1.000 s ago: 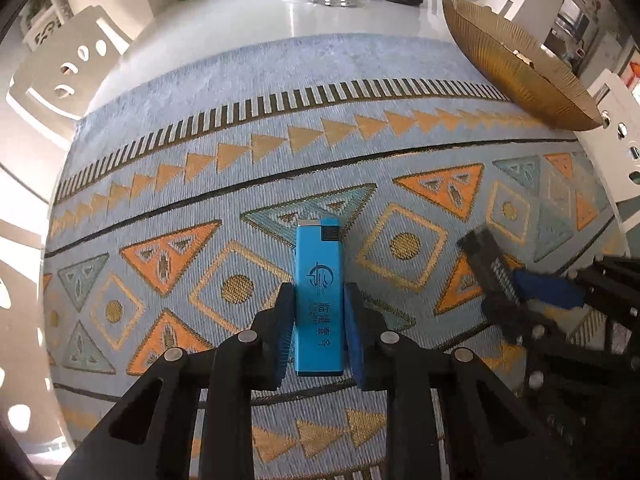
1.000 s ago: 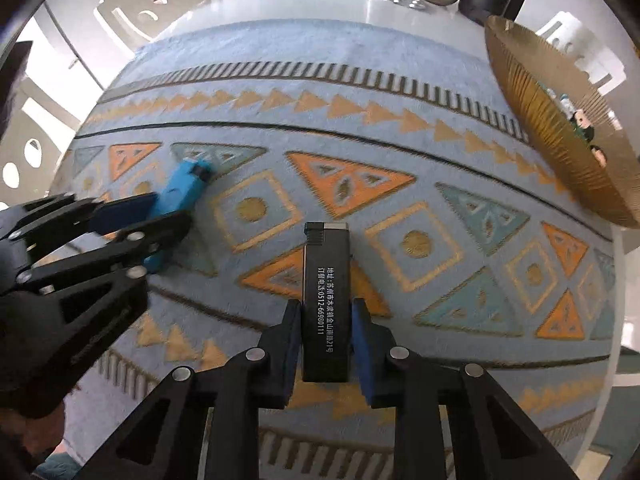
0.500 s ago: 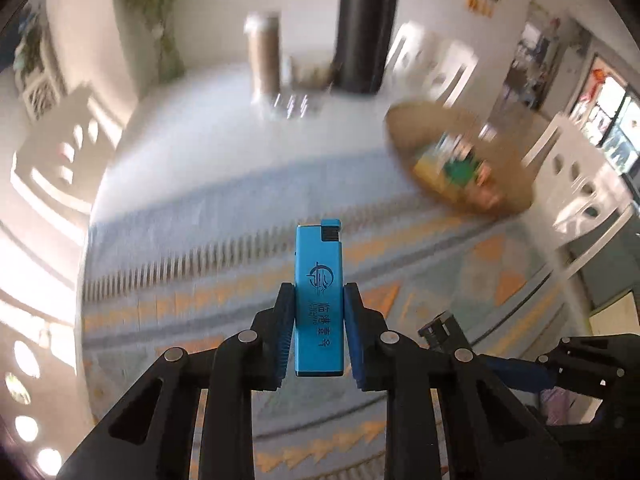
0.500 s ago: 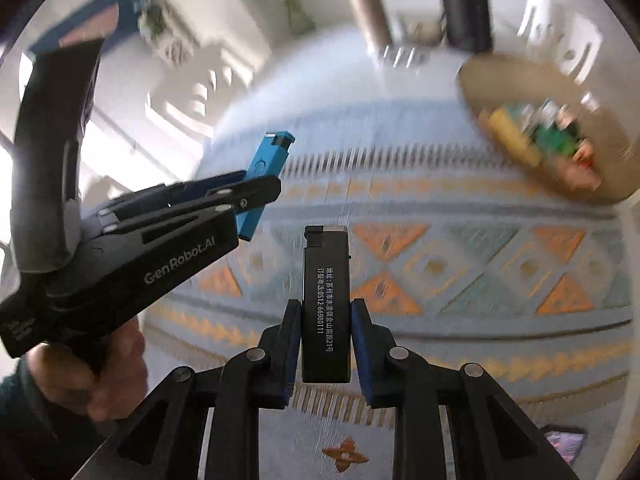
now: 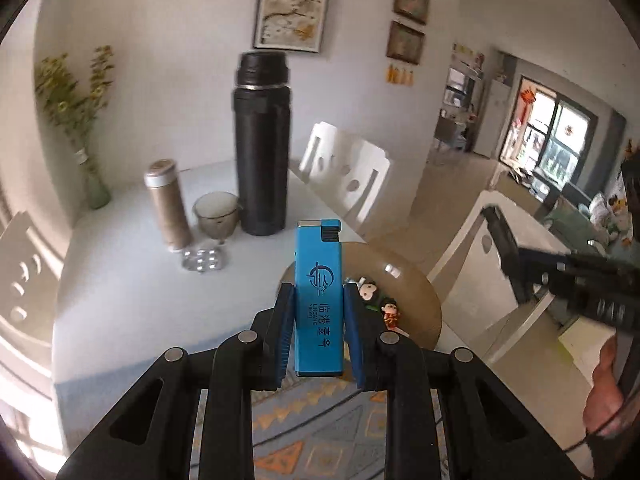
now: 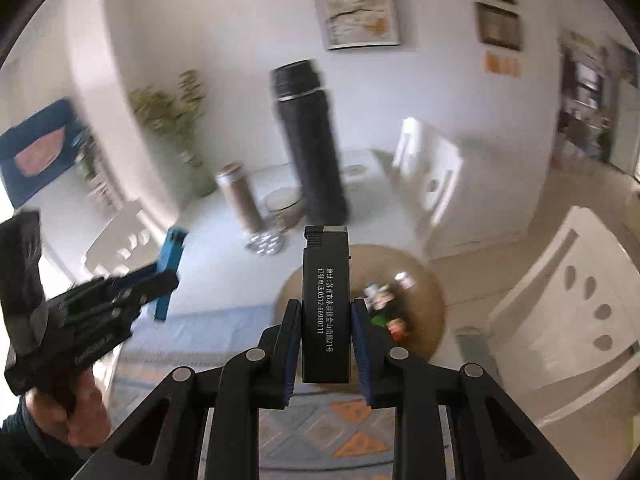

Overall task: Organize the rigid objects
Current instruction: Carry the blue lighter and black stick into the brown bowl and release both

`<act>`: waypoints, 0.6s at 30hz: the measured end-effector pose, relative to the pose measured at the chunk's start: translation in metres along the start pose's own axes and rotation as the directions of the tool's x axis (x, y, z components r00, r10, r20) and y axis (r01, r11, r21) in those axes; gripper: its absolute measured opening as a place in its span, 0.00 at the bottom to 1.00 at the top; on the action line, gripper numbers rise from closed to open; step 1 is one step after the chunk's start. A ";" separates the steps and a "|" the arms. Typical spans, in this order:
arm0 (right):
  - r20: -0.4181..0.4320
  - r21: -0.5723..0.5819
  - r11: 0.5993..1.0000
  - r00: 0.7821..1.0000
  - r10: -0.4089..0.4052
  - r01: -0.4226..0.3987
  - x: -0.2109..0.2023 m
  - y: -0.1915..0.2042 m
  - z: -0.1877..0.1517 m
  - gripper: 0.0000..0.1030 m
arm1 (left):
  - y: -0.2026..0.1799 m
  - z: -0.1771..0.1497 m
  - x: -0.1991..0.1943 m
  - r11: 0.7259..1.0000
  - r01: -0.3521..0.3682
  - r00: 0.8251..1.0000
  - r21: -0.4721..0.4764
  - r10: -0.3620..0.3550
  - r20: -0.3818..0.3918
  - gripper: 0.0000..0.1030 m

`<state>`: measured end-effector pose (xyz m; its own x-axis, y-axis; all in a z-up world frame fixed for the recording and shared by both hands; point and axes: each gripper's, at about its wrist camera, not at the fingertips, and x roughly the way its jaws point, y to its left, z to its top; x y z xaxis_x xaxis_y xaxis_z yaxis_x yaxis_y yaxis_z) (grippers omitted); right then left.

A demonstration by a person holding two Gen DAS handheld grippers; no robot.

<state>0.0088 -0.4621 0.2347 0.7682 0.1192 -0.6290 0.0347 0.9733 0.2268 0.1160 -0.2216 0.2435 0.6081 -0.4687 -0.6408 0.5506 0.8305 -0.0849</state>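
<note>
The left gripper (image 5: 319, 330) is closed on a blue lighter (image 5: 319, 296), the two pads pressing its narrow sides along the lower half, so the lighter stands upright with its cap end pointing forward and away from the holder. The right gripper (image 6: 326, 344) is closed the same way on a black lighter (image 6: 326, 304), clamped low on the body with the printed face toward the camera. Both lighters are off the table and carried in the air. Holding them by the lower half leaves the upper length free, which in my judgement suits letting them fall or slide forward into a container.

That container appears to be the wide brown bowl (image 5: 416, 280) on the table, directly beyond both lighters. Inside it lie small toy figures (image 5: 378, 298) and other small items (too blurred in the right view to name, beyond green and red patches). Its rim nearest the grippers is hidden behind the lighters.

Further back on the white table (image 5: 128, 288) stand a tall black flask (image 5: 262, 148), a smaller tan flask (image 5: 168, 204), a small glass cup (image 5: 218, 214) and a foil blister pack (image 5: 204, 260). A patterned blue-and-orange cloth (image 5: 320, 432) lies under the grippers. The glass cup's contents cannot be made out.

I judge the carry toward the bowl to be under way, with neither lighter yet released.
</note>
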 end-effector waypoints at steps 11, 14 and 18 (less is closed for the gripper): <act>-0.101 0.221 0.975 0.994 0.048 -0.025 0.082 -0.060 -0.008 0.23 | 0.011 -0.003 0.085 0.998 0.032 0.991 -0.051 -0.039 -0.126 0.20; -0.156 0.249 0.968 0.986 0.057 -0.016 0.107 -0.064 -0.021 0.23 | 0.009 -0.010 0.107 0.998 0.039 0.985 -0.053 -0.048 -0.165 0.20; -0.206 0.291 0.957 0.976 0.066 -0.003 0.129 -0.073 -0.035 0.23 | 0.001 -0.021 0.131 0.997 0.057 0.975 -0.051 -0.067 -0.214 0.20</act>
<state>0.0833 -0.5109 0.1107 0.6209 0.2210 -0.7521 0.2166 0.8737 0.4356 0.1844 -0.2755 0.1432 0.4337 -0.4478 -0.7819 0.5546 0.8166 -0.1600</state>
